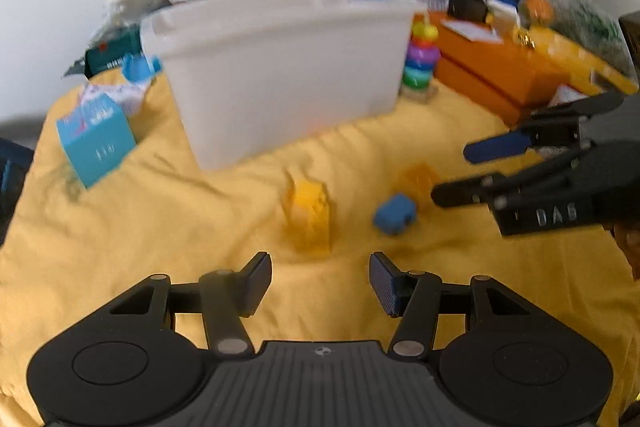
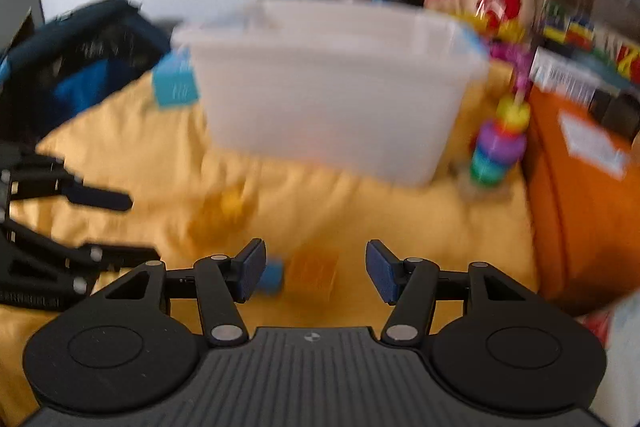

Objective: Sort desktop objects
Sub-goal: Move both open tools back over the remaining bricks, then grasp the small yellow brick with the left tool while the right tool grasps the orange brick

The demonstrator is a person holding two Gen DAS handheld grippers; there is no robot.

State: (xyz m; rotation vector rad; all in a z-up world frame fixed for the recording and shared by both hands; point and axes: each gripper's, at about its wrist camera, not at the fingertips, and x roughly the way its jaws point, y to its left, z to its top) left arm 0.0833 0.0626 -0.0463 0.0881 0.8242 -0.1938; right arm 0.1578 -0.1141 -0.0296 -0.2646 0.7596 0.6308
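Both claws spread, pinching nothing: left claw (image 1: pixel 320 281) above the yellow block (image 1: pixel 309 215); right claw (image 2: pixel 316 271) over orange block (image 2: pixel 312 273) and blue block (image 2: pixel 272 277), before the white bin (image 1: pixel 280 67).

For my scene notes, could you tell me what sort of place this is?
Probably a home play table: a yellow cloth spread under a white plastic bin, a ring-stacker toy and small toy blocks.

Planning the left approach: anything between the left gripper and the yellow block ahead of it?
Only bare yellow cloth between the open left gripper and the yellow block, per the left wrist view.
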